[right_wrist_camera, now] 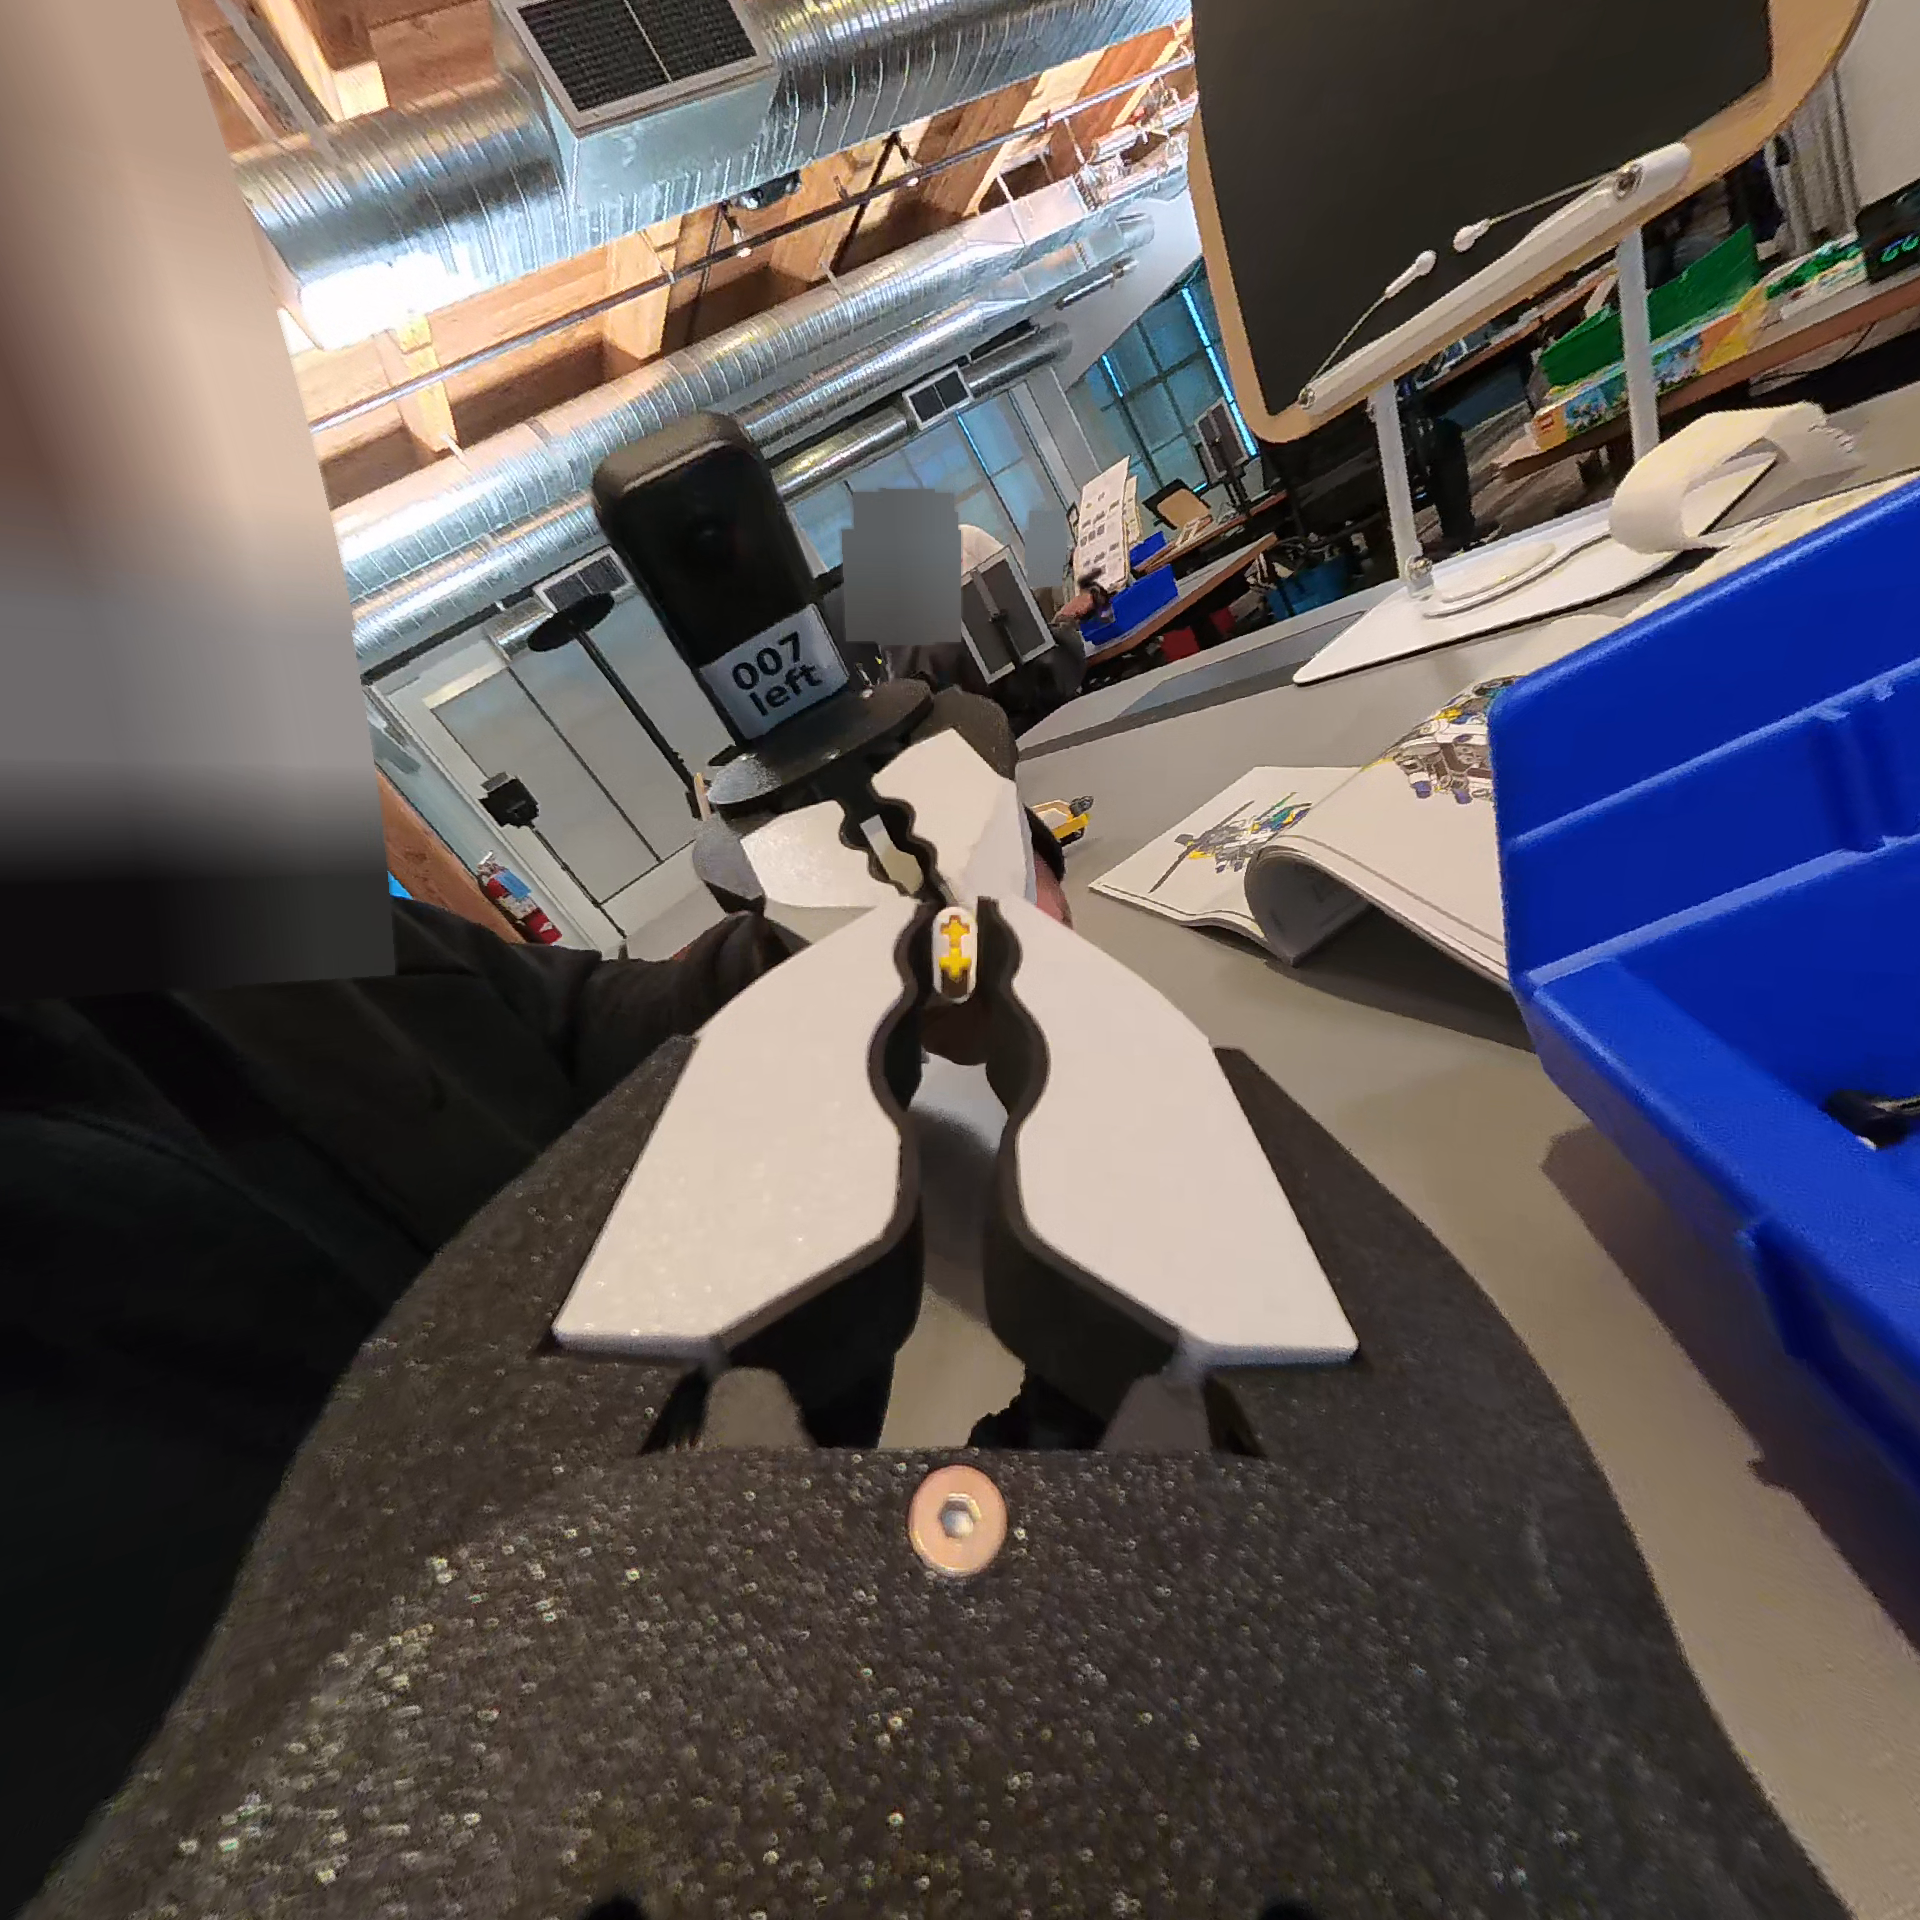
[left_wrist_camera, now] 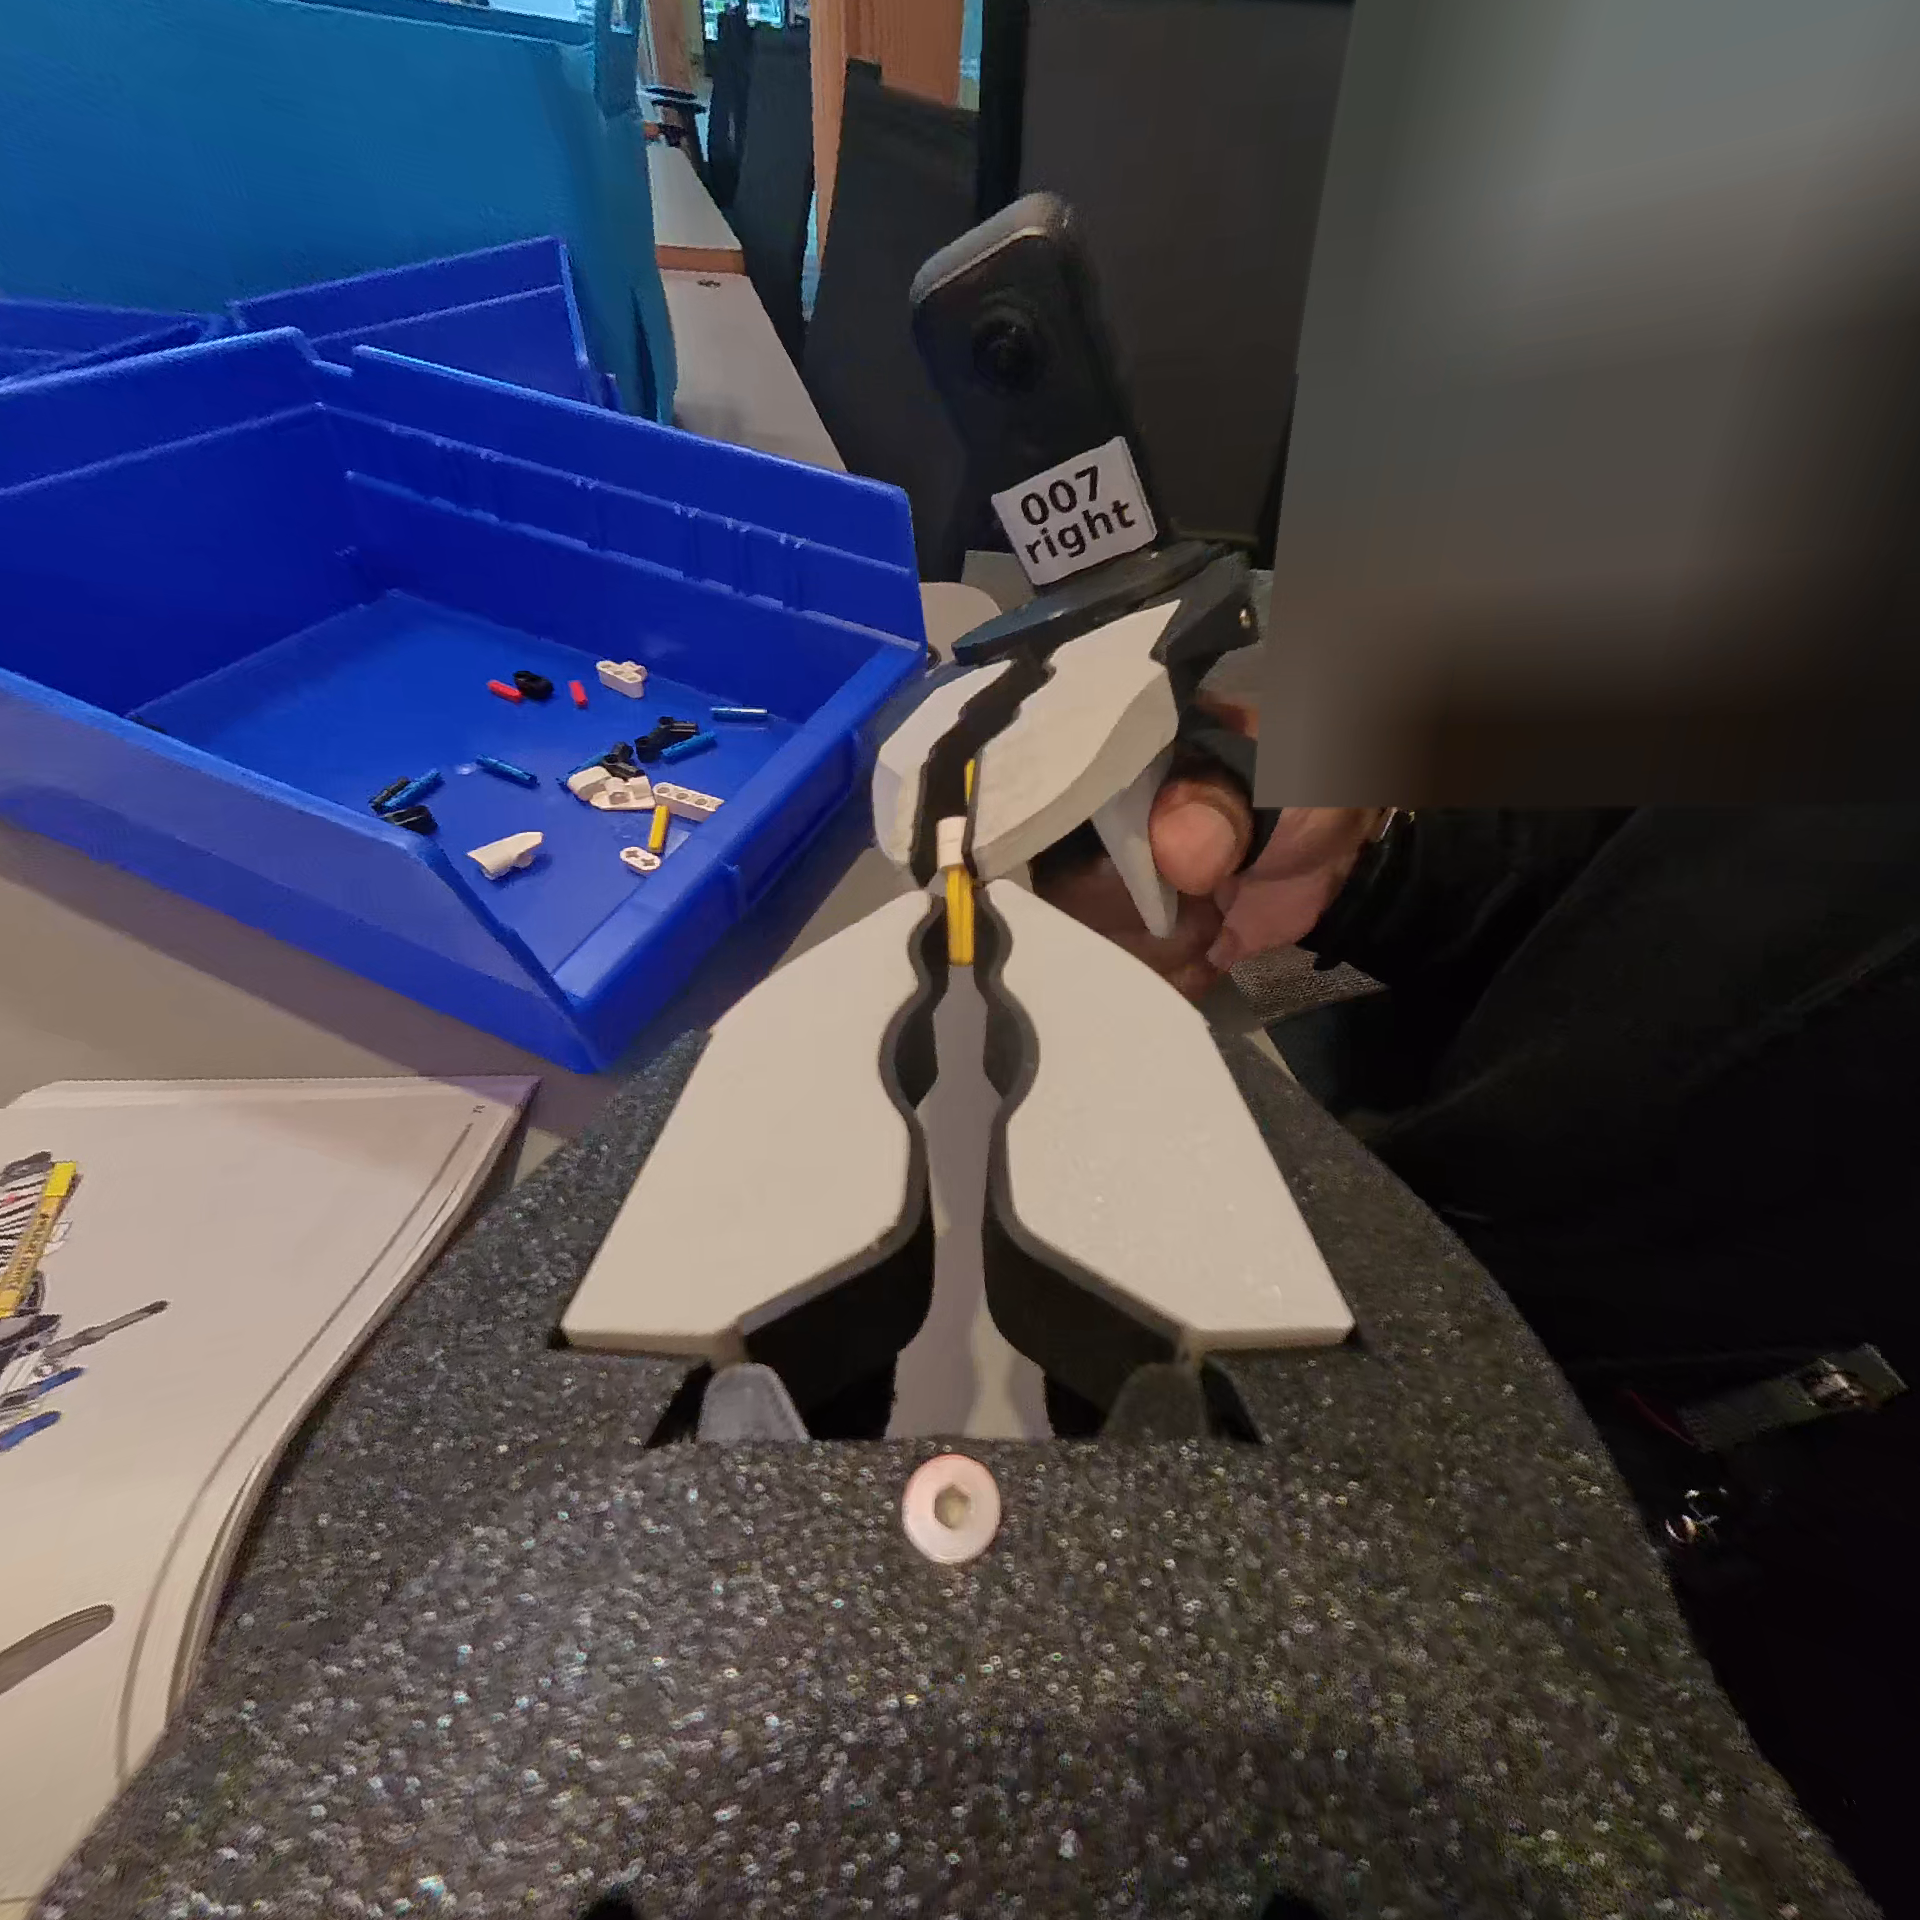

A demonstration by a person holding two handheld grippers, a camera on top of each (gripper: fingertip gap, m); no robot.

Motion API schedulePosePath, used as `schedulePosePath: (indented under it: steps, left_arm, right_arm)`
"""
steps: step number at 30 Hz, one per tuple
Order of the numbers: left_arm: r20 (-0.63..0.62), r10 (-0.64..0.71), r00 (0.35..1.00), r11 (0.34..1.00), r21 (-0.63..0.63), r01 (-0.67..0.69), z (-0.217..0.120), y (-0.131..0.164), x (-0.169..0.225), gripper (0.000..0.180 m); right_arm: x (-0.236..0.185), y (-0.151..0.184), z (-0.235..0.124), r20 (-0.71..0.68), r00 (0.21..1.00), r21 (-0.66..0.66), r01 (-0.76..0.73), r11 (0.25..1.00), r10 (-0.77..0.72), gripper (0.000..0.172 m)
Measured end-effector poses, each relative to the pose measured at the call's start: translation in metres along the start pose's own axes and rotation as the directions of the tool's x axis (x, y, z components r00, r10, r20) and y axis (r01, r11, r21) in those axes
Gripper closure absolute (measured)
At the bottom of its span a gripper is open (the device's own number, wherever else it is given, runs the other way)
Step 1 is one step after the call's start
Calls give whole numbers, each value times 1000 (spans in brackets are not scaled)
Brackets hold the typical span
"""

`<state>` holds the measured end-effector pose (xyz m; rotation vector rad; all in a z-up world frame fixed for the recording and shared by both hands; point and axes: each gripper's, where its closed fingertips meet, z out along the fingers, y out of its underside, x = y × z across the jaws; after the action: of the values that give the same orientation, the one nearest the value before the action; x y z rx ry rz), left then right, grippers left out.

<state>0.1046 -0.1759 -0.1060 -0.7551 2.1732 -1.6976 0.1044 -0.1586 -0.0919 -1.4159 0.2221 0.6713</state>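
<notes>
Yellow rod (left_wrist_camera: 958, 920), light and stiff, sits pinched between left gripper (left_wrist_camera: 961, 904); right gripper (right_wrist_camera: 954, 961) clamps its white connector (right_wrist_camera: 954, 956), tip to tip.

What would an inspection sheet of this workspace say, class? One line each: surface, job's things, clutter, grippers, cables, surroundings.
Surface: grey tabletop.
Job's things: thin yellow plastic axle pushed into a small white plastic connector; deep blue plastic bin with small loose red, black, blue and white building pieces.
Clutter: open illustrated paper booklet.
Grippers: left gripper shut on the yellow axle; right gripper shut on the white connector; the two meet tip to tip.
Cables: nothing seen.
Surroundings: silver ceiling ducts, dark wood-rimmed board, further tables behind.
</notes>
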Motion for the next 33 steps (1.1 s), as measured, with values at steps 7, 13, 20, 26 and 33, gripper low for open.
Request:
schedulePosePath:
  steps: [7, 13, 20, 26, 33]
  left_arm:
    - [-21, 5, 1000, 1000, -2, -5, 2, -2, 2, 174]
    - [-42, 34, 999, 999, -17, -35, 8, -3, 4, 174]
    - [-66, 54, 996, 998, -38, -57, 9, -3, 6, 174]
    - [-106, 78, 991, 995, -61, -85, 4, 0, 10, 174]
    - [-122, 94, 988, 992, -67, -103, 1, 3, 9, 175]
  right_arm:
    - [-1, -1, -4, 16, 1000, 0, -17, 1000, 17, 164]
    - [-2, -2, -12, 12, 1000, -10, -3, 1000, 3, 164]
    - [-4, 0, -16, 23, 1000, -38, 15, 999, -14, 164]
    - [-7, 5, -16, 37, 998, -78, 52, 996, -49, 164]
    - [-6, 6, -17, 38, 997, -99, 67, 993, -64, 164]
